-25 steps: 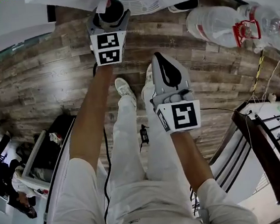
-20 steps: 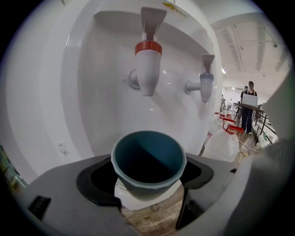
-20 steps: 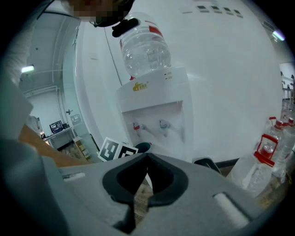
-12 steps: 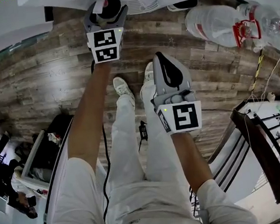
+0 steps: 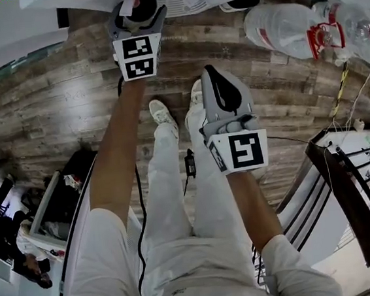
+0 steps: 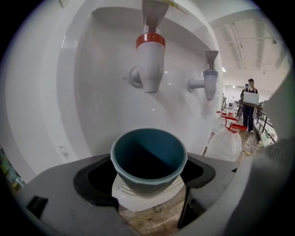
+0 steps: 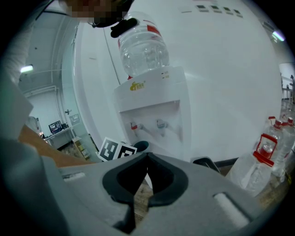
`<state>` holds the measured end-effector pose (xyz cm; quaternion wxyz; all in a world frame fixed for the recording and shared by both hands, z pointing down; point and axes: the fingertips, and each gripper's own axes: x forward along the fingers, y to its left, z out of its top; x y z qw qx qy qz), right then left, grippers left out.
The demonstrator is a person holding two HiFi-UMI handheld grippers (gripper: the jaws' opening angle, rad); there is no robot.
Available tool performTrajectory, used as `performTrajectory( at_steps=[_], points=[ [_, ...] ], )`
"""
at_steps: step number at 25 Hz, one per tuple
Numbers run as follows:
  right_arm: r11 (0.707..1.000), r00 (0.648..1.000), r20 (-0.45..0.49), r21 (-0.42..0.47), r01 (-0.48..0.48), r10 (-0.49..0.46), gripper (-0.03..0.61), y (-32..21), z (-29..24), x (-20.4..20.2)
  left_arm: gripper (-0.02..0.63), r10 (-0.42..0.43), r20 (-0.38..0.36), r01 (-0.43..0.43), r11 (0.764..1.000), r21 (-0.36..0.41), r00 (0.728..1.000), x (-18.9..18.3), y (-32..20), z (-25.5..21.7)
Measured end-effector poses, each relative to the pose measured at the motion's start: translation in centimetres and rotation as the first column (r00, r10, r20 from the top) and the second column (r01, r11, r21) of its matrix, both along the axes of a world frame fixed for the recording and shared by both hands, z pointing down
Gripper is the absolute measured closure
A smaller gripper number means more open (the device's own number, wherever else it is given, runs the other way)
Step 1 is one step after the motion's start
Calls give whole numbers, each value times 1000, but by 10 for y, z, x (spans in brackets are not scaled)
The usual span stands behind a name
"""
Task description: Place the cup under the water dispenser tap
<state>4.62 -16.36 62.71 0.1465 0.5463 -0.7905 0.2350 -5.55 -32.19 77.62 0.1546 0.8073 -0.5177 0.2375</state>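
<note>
Left gripper view shows us letting go: the jaws of our left gripper (image 6: 148,182) have just been opening and stand wide around the teal cup (image 6: 148,156), set on the drip tray (image 6: 133,200) beneath the left, red tap (image 6: 150,64), while our right gripper (image 7: 146,159) hangs closed and empty.

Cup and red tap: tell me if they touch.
Apart. The left gripper view shows the red tap ending above the rim of the cup, with white dispenser wall visible between them.
</note>
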Motion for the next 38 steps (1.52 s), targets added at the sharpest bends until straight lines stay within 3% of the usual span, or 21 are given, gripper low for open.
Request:
performTrajectory(
  at_steps=[6, 20, 30, 38],
  points=[
    [1000, 1000, 0, -5, -11, 11, 578, 5, 1, 2, 183, -7, -20, 7, 1000, -2, 1000, 0, 5, -4],
    [1000, 1000, 11, 20, -23, 23, 578, 13, -26, 1, 183, -26, -60, 25, 1000, -14, 998, 0, 19, -39],
    [998, 999, 13, 46, -48, 47, 578, 21, -65, 4, 183, -25, -92, 23, 999, -28, 995, 0, 46, -87],
    [996, 999, 11, 75, -53, 53, 578, 34, -113, -6, 199, -62, -154, 60, 998, -17, 986, -13, 73, -153]
  ],
)
